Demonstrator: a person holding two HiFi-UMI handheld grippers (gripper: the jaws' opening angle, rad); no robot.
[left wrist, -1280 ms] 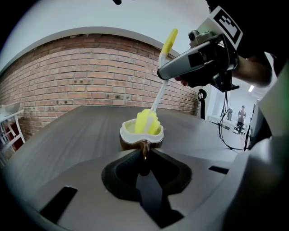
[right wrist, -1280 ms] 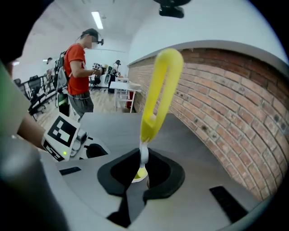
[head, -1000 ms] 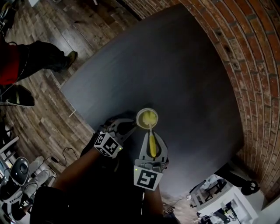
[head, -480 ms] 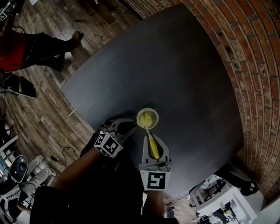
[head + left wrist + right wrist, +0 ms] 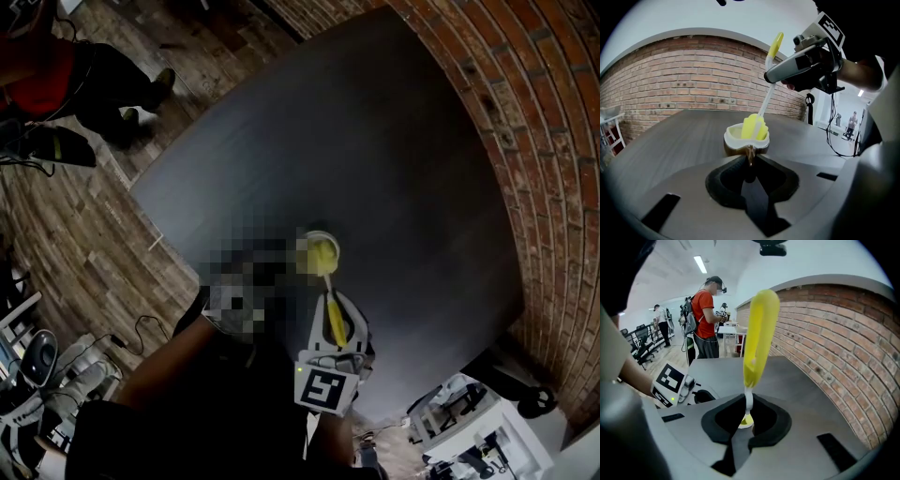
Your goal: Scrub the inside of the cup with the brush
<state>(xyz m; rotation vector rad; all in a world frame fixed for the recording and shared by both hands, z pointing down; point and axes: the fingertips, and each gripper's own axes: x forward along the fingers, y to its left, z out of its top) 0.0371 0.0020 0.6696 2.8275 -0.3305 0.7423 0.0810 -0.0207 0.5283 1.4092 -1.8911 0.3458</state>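
Left gripper view: your left gripper (image 5: 750,157) pinches its fingers on the cup (image 5: 733,137) handle, steadying it on the bench (image 5: 670,140), while your right gripper (image 5: 748,414) clamps the brush (image 5: 759,333), head inside.

**Round the bench: brick, boards and a bystander**

The dark grey bench (image 5: 375,141) has a red brick wall (image 5: 553,141) along one side. A wood-plank floor (image 5: 75,244) lies on the other side. There a person in a red top (image 5: 52,66) stands well apart from the bench. A black cable (image 5: 141,328) loops on the floor near the bench's corner. White equipment (image 5: 487,441) stands at the lower right, close to the wall.
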